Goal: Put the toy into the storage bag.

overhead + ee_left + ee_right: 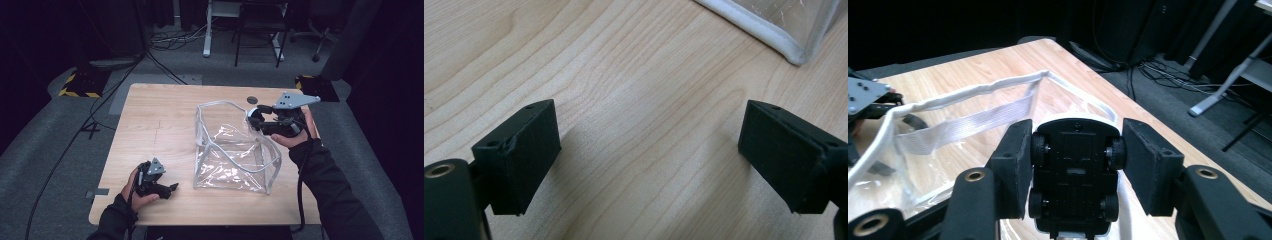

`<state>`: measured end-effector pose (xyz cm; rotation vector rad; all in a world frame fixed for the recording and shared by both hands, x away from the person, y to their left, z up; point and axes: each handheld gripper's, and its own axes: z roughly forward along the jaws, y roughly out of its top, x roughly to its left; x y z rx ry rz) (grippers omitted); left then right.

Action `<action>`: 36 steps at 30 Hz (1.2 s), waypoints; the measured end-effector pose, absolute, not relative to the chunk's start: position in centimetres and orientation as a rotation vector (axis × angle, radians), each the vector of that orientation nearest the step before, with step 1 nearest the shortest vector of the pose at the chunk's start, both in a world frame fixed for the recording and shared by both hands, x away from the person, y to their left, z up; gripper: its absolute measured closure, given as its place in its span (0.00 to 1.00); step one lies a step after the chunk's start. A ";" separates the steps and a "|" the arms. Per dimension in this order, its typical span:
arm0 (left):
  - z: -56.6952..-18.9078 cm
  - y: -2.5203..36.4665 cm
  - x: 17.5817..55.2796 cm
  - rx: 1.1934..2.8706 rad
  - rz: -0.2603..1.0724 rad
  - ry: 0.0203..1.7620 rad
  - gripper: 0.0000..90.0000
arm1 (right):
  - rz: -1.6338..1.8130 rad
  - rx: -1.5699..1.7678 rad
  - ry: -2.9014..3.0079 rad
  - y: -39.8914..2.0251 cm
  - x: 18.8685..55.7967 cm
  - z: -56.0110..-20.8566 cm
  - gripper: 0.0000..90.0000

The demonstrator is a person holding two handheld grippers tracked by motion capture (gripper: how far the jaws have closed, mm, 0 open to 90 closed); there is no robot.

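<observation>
From the high view, a light wooden table (160,120) carries a clear plastic bag (232,150) with white piping along its edges, standing open-topped right of centre; bare wood lies broad on its left and far side, while its near edge sits close to the table's front edge. The left gripper (170,189) rests low near the front-left of the table, held in the left hand (134,192), apart from the bag's near-left corner. The right gripper (255,119) is raised at the bag's far-right rim, the right hand (300,135) behind it, with something white and dark at its tip too small to make out here. A round dark hole (252,100) marks the tabletop just beyond. The left gripper view shows what the high view cannot: its jaws stand wide apart with nothing between them, only wood grain beneath, and the bag's white-piped corner (794,52) at upper right, clear of both jaws. The right gripper view settles the small object: a toy car (1075,170), underside and four black wheels facing the camera, its white body behind, clamped between the two pads over the bag's open mouth (973,95). Past the table's far edge lie dark floor and cables (1158,67).
</observation>
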<state>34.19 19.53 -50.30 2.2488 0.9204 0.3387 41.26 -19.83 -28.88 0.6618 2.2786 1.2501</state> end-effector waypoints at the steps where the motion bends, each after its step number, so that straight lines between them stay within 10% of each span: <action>1: -50.3 19.5 34.2 2.252 0.337 0.919 0.11 | 1.253 0.660 2.282 -19.7 41.2 -28.9 0.54; 36: -50.3 19.5 34.2 2.250 0.337 0.920 0.11 | 1.043 0.517 2.579 -17.1 41.6 -31.4 0.53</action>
